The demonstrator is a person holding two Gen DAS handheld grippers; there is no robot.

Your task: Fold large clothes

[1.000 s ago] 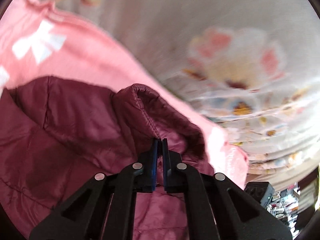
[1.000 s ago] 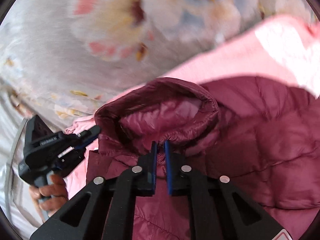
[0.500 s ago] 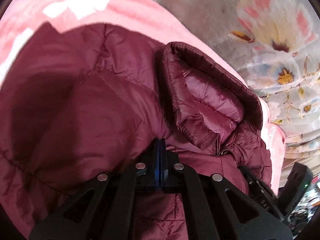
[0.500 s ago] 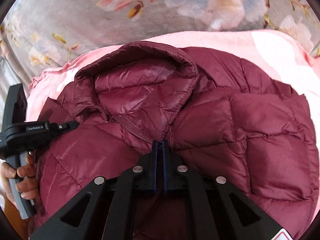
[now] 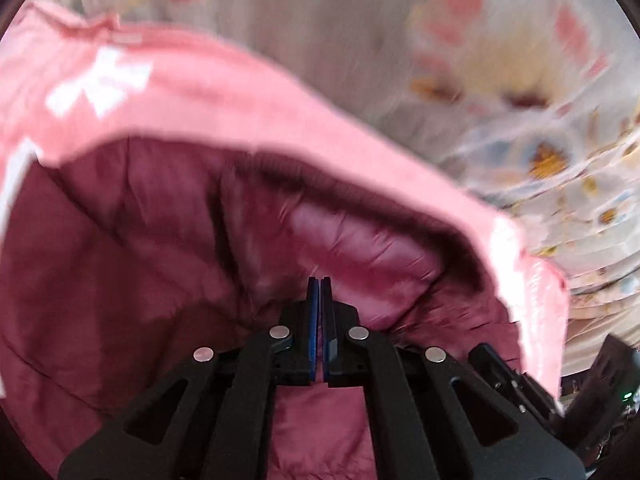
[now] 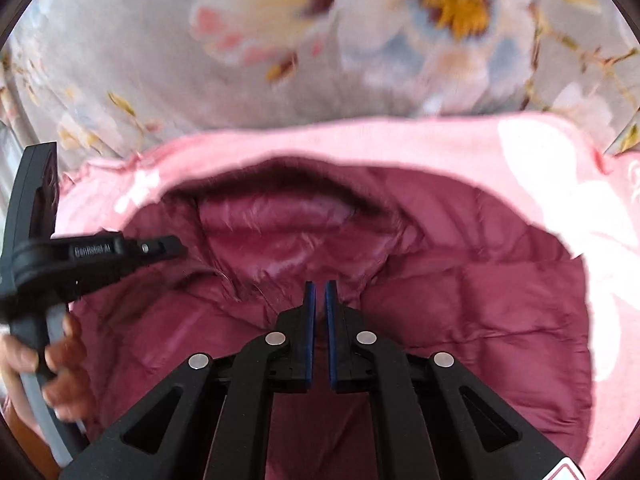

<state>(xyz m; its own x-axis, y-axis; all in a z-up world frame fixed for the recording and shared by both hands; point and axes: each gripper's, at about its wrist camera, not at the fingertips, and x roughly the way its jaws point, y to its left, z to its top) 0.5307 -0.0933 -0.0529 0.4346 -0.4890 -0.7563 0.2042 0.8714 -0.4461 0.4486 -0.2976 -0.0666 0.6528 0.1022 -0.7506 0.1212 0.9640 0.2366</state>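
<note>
While on pink blanket [image 6: 360, 140], maroon jacket [image 6: 460, 312].

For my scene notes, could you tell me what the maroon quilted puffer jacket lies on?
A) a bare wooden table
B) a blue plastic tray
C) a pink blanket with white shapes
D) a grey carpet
C: the maroon quilted puffer jacket lies on a pink blanket with white shapes, which frames it in both views.

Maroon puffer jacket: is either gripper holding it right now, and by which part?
Both appear to: the left gripper and right gripper are each shut on the maroon puffer jacket just below its collar, on opposite sides.
</note>
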